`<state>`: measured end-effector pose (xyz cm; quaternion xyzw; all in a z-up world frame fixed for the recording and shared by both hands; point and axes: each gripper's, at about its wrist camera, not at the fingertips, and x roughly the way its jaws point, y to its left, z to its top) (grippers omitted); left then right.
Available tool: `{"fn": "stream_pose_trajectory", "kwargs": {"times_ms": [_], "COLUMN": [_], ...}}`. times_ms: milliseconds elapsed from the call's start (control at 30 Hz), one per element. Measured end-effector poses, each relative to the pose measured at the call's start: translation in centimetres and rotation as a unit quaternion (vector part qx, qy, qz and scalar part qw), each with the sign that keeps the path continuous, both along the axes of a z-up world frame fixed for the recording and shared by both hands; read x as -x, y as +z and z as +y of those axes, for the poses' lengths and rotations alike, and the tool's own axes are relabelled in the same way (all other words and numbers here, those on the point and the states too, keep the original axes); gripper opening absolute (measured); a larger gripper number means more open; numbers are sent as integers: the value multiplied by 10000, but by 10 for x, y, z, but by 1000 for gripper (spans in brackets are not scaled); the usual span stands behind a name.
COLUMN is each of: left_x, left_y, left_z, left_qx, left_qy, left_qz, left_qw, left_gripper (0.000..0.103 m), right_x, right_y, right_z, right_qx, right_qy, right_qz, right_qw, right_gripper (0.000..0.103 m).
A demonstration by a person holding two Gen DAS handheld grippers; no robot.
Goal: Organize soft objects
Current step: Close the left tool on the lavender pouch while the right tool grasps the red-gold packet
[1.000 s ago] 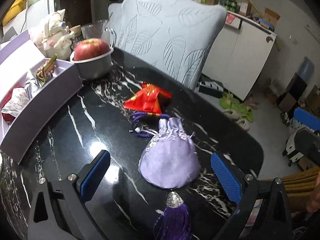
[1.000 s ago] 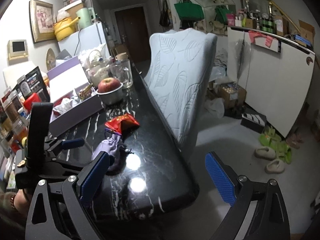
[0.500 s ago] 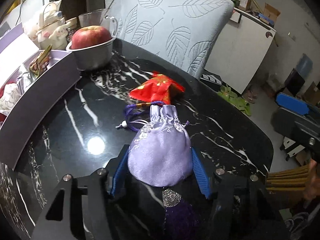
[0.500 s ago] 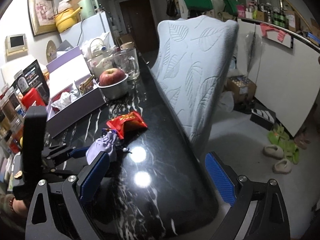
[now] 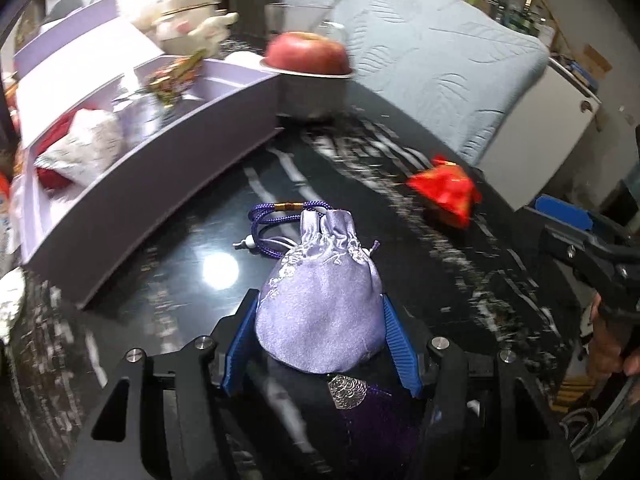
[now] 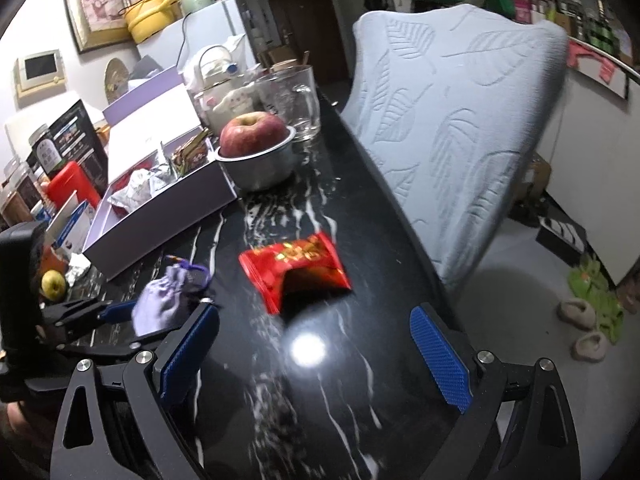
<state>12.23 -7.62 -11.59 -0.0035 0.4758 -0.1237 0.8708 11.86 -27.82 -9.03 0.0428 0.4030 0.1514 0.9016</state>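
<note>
Sitting between the blue pads of the left gripper, the lilac drawstring pouch is being squeezed on both sides, its gathered neck pointing away and its purple cord trailing over the black marble table; a silver-capped dark tassel is hanging from its near end between the gripper's arms. Lying to the right and farther off on the same tabletop is the red pouch with gold print, apart from everything around it. The right gripper is hovering just short of that red pouch with its jaws standing wide apart and nothing between them. Off to the left, a lilac box is standing open, holding wrapped packets, and at its far end a metal bowl is carrying an apple, with a glass mug just behind. A pale leaf-patterned cushion is leaning along the table's right edge.
</note>
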Motion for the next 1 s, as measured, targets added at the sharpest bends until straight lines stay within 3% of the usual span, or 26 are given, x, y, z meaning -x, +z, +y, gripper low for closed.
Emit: {"fn": "stream_pose_trajectory", "kwargs": {"times_ms": [233,433,633,700,767,867,1000], "left_x": [-5,-6,-5,-4,-3,-3,1], "left_y": [-1,-1,-1,-1,0,1,2], "left_z": [33,49,59,59,60,60,57], "left_qx": [193,309,348,348,352,351,277], "left_qy": [356,516,631,644,645,653,638], "left_qz": [91,112,99,83,69,59,22], "left_qw": [9991,9981,9974,9973,9973,9972,9976], "left_gripper": [59,59,59,59,59,59,59], "right_x": [-30,-51,-60,-58,-55,-54,-50], "right_y": [-7,-23,-33,-34,-33,-31,-31], "right_z": [23,43,49,53,54,53,48], "right_qx": [160,673,655,849,930,974,803], "right_qy": [298,424,566,555,544,489,519], "right_qz": [22,93,292,229,154,91,115], "right_qw": [9994,9968,9958,9946,9941,9940,9953], "right_gripper": [98,98,97,93,71,57,53]}}
